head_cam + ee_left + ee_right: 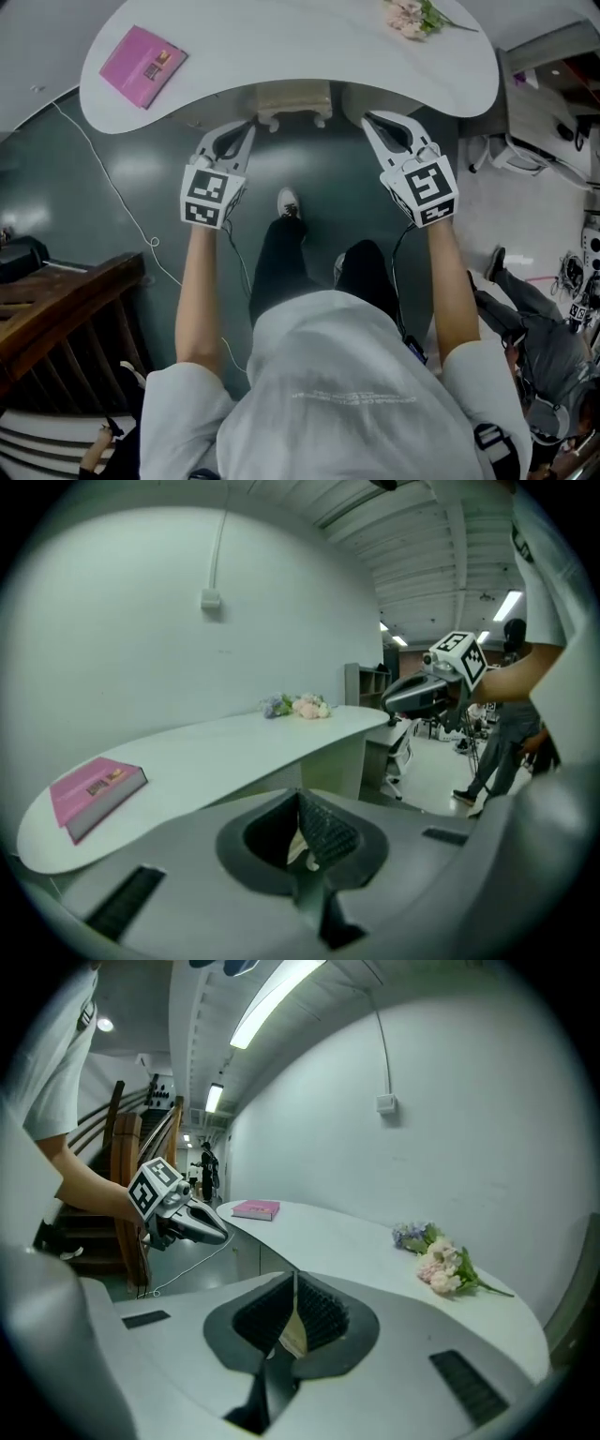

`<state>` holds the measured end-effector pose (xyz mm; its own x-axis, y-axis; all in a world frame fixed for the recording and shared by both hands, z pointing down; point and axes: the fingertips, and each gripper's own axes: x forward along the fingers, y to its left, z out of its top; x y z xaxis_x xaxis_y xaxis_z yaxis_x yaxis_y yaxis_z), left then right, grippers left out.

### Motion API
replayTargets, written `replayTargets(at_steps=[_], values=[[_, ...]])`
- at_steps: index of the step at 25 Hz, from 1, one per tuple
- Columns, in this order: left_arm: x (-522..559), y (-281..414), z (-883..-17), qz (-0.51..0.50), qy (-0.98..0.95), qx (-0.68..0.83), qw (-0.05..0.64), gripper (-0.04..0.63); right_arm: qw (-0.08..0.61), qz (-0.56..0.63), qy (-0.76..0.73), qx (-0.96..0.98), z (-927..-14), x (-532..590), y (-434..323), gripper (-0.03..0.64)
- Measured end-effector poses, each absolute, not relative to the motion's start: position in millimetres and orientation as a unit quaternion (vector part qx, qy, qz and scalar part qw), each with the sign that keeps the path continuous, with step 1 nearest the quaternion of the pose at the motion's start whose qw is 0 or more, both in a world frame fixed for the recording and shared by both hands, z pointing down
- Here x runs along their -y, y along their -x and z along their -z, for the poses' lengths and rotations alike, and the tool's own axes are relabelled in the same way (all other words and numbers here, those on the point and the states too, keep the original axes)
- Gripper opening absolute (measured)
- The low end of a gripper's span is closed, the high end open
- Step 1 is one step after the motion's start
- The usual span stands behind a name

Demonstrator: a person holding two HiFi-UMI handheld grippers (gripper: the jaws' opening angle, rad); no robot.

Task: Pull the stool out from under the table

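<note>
The cream-coloured stool (293,101) is sitting tucked beneath the near edge of the white curved bench (281,47), directly ahead of the operator. The left tongs (247,127) and right tongs (368,119) are flanking it, both pressed together, gripping nothing, roughly equally near.

left gripper (249,127): 11 o'clock, tip toward 1 o'clock, jaws pressed together, nothing between | right gripper (367,119): 1 o'clock, tip toward 11 o'clock, jaws together, nothing between | left forearm (199,291), right forearm (452,281): bare, stretched forward
</note>
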<state>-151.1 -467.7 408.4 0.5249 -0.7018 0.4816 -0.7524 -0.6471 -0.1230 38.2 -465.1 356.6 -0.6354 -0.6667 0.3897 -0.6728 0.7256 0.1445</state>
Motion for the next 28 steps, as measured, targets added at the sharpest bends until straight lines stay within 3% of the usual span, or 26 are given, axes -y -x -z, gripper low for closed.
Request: replayTargets(at_steps=[11, 17, 18, 21, 23, 24, 28], values=[[517, 167, -618, -0.244, -0.863, 0.44, 0.046, 0.015, 0.221, -0.023, -0.342, 0.913, -603, 514, -49, 0.015], [548, 181, -706, -0.219, -0.855, 0.467, 0.045, 0.015, 0.2, -0.008, -0.373, 0.906, -692, 561, -59, 0.017], [551, 183, -719, -0.216, -0.854, 0.471, 0.047, 0.016, 0.195, -0.009, -0.375, 0.906, -702, 567, -58, 0.023], [560, 187, -751, -0.208, -0.849, 0.483, 0.053, 0.021, 0.189, -0.02, -0.366, 0.911, -732, 578, -53, 0.145], [563, 187, -770, -0.213, -0.849, 0.48, 0.059, 0.169, 0.191, -0.028, -0.358, 0.914, -752, 584, -49, 0.198], [565, 187, -780, -0.219, -0.848, 0.478, 0.063, 0.21, 0.191, -0.031, -0.355, 0.914, -761, 587, -47, 0.226], [575, 194, -813, -0.22, -0.843, 0.484, 0.087, 0.289, 0.193, -0.041, -0.356, 0.913, -794, 601, -41, 0.287]])
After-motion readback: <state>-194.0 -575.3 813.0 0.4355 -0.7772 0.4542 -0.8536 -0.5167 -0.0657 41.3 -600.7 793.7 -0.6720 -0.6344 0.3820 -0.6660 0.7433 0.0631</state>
